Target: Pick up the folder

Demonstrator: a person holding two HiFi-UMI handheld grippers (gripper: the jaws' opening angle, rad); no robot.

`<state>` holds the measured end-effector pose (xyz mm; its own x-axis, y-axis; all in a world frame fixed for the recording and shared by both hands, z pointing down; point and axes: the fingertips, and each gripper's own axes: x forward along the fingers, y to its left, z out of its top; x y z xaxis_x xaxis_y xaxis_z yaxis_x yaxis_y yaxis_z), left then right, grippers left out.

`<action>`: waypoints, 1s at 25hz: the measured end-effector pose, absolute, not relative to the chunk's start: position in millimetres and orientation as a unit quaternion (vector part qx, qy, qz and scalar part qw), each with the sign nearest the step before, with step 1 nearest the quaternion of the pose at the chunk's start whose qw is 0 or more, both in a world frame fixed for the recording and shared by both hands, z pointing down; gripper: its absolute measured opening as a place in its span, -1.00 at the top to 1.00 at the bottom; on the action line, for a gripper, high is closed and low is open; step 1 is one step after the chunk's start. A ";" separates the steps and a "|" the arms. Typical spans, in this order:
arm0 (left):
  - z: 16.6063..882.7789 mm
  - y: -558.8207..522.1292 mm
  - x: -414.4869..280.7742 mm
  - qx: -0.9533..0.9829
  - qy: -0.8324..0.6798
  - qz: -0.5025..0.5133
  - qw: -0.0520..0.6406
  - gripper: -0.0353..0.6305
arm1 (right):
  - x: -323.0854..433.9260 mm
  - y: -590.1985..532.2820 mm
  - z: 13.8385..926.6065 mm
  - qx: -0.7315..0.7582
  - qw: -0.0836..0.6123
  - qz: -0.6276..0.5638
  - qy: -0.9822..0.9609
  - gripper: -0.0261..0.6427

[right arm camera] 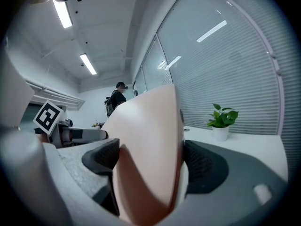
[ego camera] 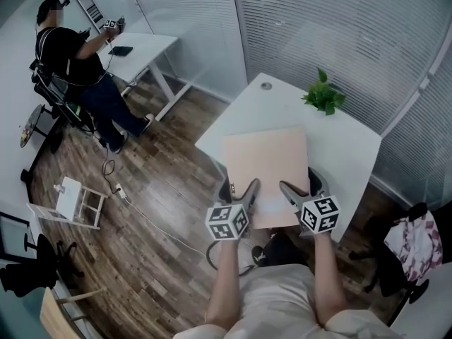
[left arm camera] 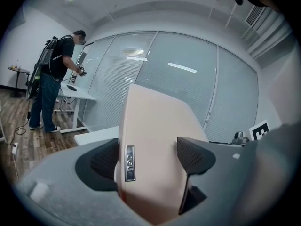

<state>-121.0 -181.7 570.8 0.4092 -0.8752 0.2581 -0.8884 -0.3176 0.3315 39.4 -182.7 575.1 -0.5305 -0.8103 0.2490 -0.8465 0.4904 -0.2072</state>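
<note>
A pale pink folder [ego camera: 267, 164] lies broad side up over the near part of the white table [ego camera: 353, 154], its near edge past the table's front edge. My left gripper [ego camera: 242, 191] grips that near edge at its left, and my right gripper [ego camera: 292, 192] grips it at its right. In the left gripper view the folder [left arm camera: 155, 126] fills the gap between the dark pads of the left gripper [left arm camera: 148, 157], a small metal label beside the left pad. In the right gripper view the folder [right arm camera: 150, 126] sits clamped in the right gripper [right arm camera: 150, 160].
A small potted plant [ego camera: 323, 96] stands at the table's far side, near a round grommet [ego camera: 265, 86]. A person [ego camera: 70, 55] stands at another white desk [ego camera: 145, 48] at far left. A white rack [ego camera: 70, 202] and cables lie on the wooden floor. A chair with cloth [ego camera: 417, 239] is at right.
</note>
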 end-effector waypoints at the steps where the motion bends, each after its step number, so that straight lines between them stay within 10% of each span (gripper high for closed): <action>1: 569.8 -179.6 -121.5 0.811 -0.544 0.014 0.214 -0.24 | 39.1 -180.8 574.1 0.482 0.057 0.151 -0.861 -0.36; 25: 558.5 -177.5 -127.2 0.812 -0.547 0.008 0.205 -0.24 | 33.7 -177.6 566.5 0.484 0.049 0.153 -0.860 -0.36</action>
<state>-127.2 -177.5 558.5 0.4016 -0.8845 0.2373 -0.8911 -0.3176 0.3243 33.7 -177.6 566.5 -0.5273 -0.8172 0.2325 -0.8474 0.4856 -0.2148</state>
